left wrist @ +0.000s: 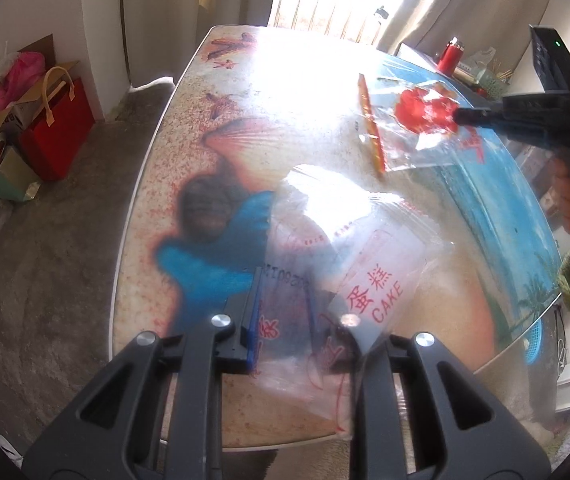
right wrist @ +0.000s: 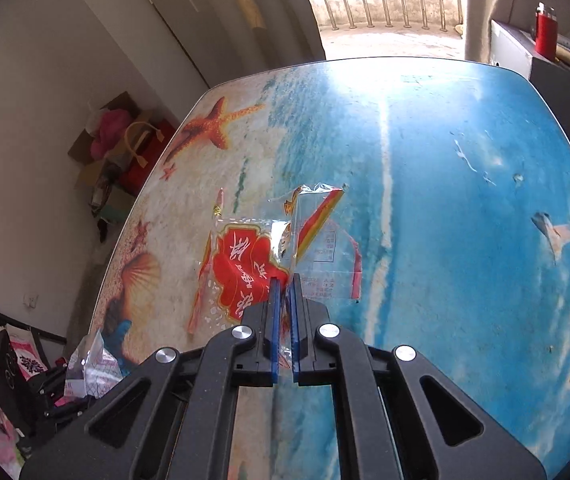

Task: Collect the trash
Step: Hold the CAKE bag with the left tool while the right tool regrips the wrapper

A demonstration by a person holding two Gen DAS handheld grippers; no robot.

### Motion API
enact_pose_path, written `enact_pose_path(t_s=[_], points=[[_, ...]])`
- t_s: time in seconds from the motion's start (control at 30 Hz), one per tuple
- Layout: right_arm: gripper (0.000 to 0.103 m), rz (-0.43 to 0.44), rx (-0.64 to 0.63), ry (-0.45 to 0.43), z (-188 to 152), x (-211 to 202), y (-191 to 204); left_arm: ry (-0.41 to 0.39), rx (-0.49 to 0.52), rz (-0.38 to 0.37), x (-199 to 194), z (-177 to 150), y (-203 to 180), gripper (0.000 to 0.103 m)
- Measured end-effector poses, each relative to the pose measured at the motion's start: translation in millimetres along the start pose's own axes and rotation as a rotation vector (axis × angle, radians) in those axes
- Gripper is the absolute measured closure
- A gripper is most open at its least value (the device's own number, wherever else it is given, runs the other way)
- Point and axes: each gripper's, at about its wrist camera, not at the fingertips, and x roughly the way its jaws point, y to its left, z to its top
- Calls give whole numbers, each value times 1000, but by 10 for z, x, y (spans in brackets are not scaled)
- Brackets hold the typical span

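Observation:
My left gripper holds a clear cake wrapper with red print; the plastic drapes over the right finger, and the jaws stand some way apart on it. It hangs above the near edge of the beach-print table. My right gripper is shut on a clear wrapper with a red label and a red-yellow strip, just above the table. In the left wrist view the right gripper holds that wrapper at the far right. The cake wrapper also shows in the right wrist view.
A red gift bag and a cardboard box with pink bags stand on the floor at the left. A red bottle stands on a cabinet beyond the table. A blue basket sits below the table's right edge.

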Motion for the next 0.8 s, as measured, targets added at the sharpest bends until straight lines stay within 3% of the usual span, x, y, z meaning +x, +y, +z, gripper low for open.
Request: enact_pose_path(t_s=[0.33,0.5,0.6,0.8], points=[[98,-17,291,-65,-1104,-681,-678,16,57,-57,75,52,-299,85],[97,-23,397,-106,-1452,-835,-855,29,108,-82,144,69,-526,85],[92,-25,421,-131,-1515,-910,-907,31,127,-84,182,72,-622,85],[57,-40,441,-164,-1538,-977,-979,33,136,-80,206,80,-688,85]])
